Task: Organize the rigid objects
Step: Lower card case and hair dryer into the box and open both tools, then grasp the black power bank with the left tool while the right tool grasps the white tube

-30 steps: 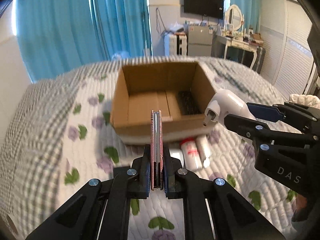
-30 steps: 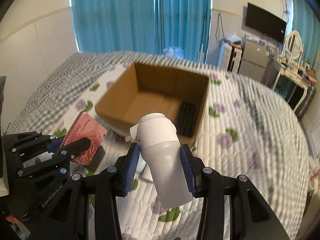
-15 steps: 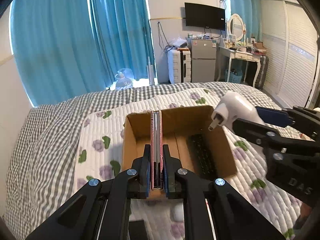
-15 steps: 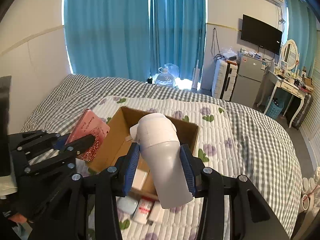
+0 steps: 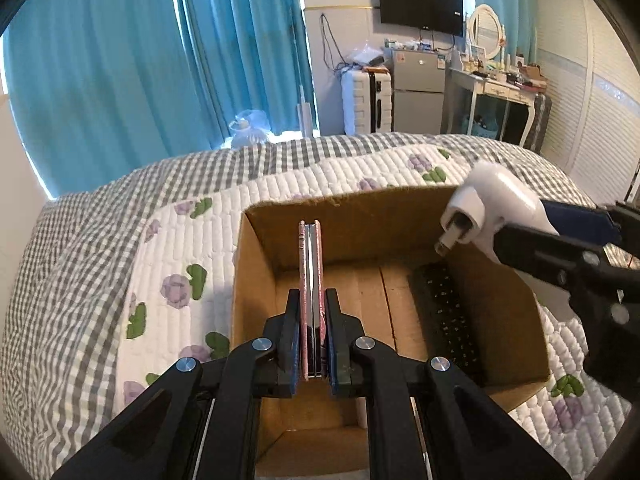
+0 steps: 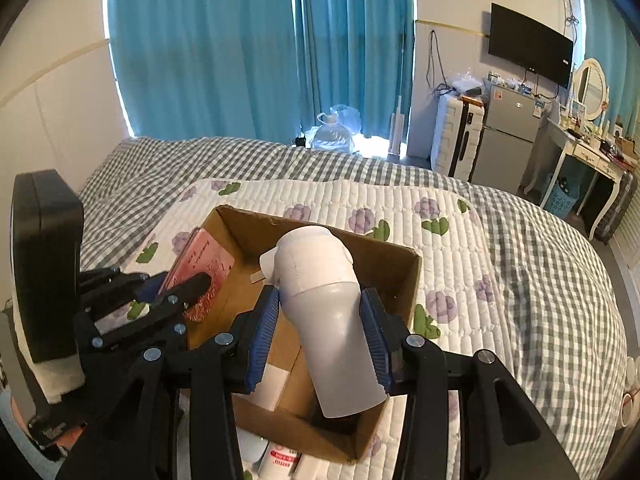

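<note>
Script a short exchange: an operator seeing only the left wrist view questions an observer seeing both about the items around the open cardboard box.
Operator: What is the thin pink object in the left gripper? I see only its edge.
Observer: A book; its cover shows lettering.
Operator: Besides the white plastic spray bottle in the right gripper, is anything outside the brown cardboard box?
Observer: Yes, a red-labelled white tube lies on the quilt beside its near wall.

Teal curtains (image 6: 256, 48) hang across the window, a water jug (image 6: 330, 136) on the floor below them. A black TV (image 5: 420, 5) sits on the wall above a silver mini fridge (image 5: 418, 96), white suitcase (image 5: 366, 100) beside it. A white dressing table (image 5: 500, 92) with an oval mirror (image 5: 485, 31) stands right of the fridge.
</note>
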{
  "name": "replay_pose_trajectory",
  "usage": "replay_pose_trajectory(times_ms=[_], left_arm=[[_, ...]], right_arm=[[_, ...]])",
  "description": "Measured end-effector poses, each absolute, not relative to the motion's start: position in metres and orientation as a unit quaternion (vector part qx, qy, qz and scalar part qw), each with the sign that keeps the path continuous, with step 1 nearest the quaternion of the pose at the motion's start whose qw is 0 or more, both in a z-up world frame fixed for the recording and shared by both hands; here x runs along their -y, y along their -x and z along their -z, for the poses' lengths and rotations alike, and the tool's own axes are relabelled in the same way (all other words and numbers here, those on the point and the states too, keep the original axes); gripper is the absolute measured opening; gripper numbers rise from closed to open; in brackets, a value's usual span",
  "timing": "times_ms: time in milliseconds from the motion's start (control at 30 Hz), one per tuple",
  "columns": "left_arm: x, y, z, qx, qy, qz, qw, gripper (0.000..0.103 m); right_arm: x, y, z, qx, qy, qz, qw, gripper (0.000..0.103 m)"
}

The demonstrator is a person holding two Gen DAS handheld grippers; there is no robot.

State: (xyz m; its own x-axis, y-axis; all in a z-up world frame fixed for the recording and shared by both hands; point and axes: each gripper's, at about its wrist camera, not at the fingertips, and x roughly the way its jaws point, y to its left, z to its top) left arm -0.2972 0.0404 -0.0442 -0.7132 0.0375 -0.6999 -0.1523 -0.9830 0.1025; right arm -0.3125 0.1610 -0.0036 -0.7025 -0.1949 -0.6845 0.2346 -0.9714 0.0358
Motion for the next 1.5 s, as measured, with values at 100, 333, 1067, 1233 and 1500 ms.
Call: replay_pose_trajectory(times_ms=[100,333,1067,1233,1500], left_arm=[[-0.037,0.299,0.050,-0.078,0.375,-0.922,0.046,0.016],[-0.018,0.294,0.053,-0.053,0.379,-0.923,0.043,0.019],[0.008,0.179,0.009,-0.052,0.356,-0.933,0.025,0.081],[0.014,0.165,0.037,-0.044,0.380,-0.924,0.012,0.091],[0.021,0.173,0.103,-0.054,0.427,-0.902,-0.027,0.092]], right_arm=[[-0.156,0.323,0.011,-0.025,-0.372,0.921,0.109,0.042],[-0.147,0.344,0.036,-0.014,-0.394,0.913,0.104,0.042],[-0.178,0.230,0.011,-0.052,-0.390,0.917,0.061,0.069],[-0.188,0.194,0.041,-0.032,-0.403,0.913,0.063,0.086],[-0.188,0.190,0.102,-0.049,-0.451,0.889,0.059,0.087]])
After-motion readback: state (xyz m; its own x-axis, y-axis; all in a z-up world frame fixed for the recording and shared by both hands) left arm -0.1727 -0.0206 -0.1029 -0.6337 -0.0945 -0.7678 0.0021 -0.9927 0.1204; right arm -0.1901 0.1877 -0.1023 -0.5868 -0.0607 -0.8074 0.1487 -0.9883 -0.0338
